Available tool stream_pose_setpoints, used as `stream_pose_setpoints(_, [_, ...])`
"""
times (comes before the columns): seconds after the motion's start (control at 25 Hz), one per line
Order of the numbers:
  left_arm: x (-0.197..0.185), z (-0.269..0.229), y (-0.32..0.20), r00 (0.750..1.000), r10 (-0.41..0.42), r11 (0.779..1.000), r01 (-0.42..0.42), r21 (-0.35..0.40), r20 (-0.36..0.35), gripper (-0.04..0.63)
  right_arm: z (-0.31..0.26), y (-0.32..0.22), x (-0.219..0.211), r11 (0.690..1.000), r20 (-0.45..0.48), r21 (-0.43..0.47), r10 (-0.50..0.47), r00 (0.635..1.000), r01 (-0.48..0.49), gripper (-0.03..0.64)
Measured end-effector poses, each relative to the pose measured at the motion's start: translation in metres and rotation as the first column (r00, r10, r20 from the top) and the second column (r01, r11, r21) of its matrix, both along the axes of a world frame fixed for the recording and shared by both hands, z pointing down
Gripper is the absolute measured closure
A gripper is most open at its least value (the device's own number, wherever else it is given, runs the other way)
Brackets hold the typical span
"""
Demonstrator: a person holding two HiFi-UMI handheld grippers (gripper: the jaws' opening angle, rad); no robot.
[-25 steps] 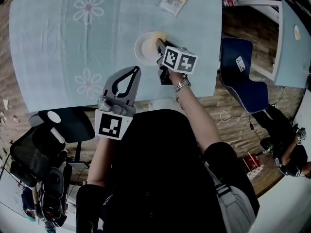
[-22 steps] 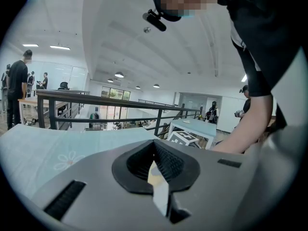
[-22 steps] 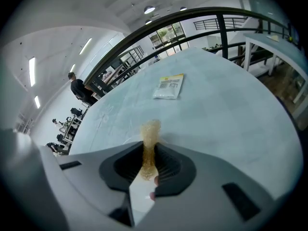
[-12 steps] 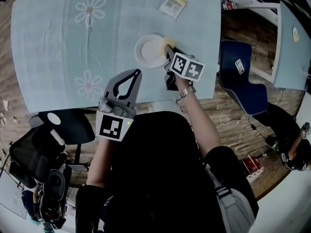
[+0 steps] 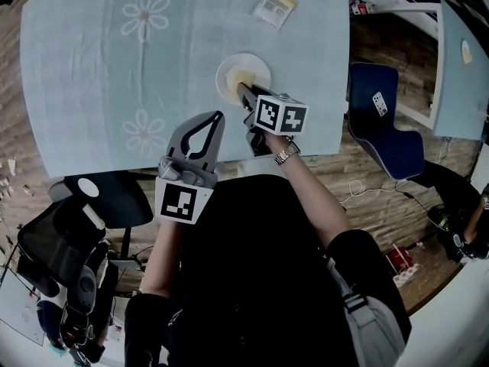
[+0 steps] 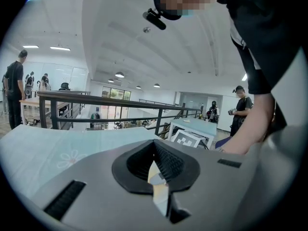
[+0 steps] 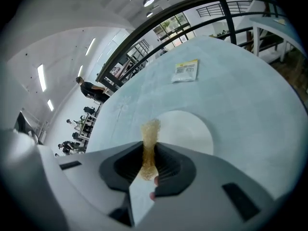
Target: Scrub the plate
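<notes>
1. Where a light-blue cloth printed with pale flowers covers it, the table (image 5: 92, 75) carries a plate and a packet on its right half.
2. Left hand-held gripper (image 5: 218, 115): grey two-jaw unit with a marker cube. It is held over the table's near edge, well apart from the plate. Its jaw tips are pressed together, with nothing between them.
3. Right hand-held gripper (image 5: 243, 90): grey two-jaw unit with a marker cube, reaching onto the plate from the near side. Its jaws are clamped on a sponge.
4. Round white plate (image 5: 258, 69): lies flat on the table, close to the near edge and right of centre.
5. Small flat packet with a yellow-and-white label (image 5: 274, 6): lies on the cloth beyond the plate, apart from it.
6. Yellow-brown sponge (image 7: 150, 138): pinched edge-on between the right jaws. Its free end projects past the jaw tips over the near part of the plate. Contact with the plate surface cannot be confirmed.
</notes>
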State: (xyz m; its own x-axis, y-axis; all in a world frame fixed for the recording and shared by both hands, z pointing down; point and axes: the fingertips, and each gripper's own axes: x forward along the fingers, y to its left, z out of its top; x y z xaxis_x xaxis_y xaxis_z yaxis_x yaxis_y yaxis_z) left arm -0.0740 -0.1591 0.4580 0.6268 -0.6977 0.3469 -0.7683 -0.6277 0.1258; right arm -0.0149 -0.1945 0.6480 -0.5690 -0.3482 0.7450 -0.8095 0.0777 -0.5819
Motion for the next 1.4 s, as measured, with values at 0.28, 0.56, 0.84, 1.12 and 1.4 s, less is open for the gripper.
stream_pose_setpoints(0.28, [-0.009,0.003,0.01,1.0,-0.026,0.999,0.027,-0.019,0.006,0.583,0.01,0.002,-0.039,0.997,0.025,-0.02,-0.072,0.997,0.072,0.552])
stream_pose_setpoints(0.56, [-0.014,0.005,0.017,0.998,-0.063,0.998,0.063,-0.029,-0.007,0.583,0.028,-0.002,-0.025,0.997,0.014,-0.068,-0.023,1.0,0.024,0.552])
stream_pose_setpoints(0.84, [-0.009,0.009,0.018,1.0,-0.029,0.999,0.028,-0.021,-0.005,0.583,0.033,-0.004,0.0,0.999,-0.074,-0.033,-0.022,0.997,0.019,0.552])
stream_pose_setpoints(1.12, [0.004,0.007,0.017,1.0,0.029,1.0,-0.029,0.0,-0.008,0.583,0.032,-0.002,0.025,1.0,-0.119,-0.026,0.001,0.993,-0.004,0.552])
stream_pose_setpoints(1.4, [0.011,0.007,0.02,0.997,0.08,0.997,-0.08,0.003,-0.005,0.583,0.031,0.0,0.053,0.996,-0.142,-0.026,0.08,0.987,-0.085,0.552])
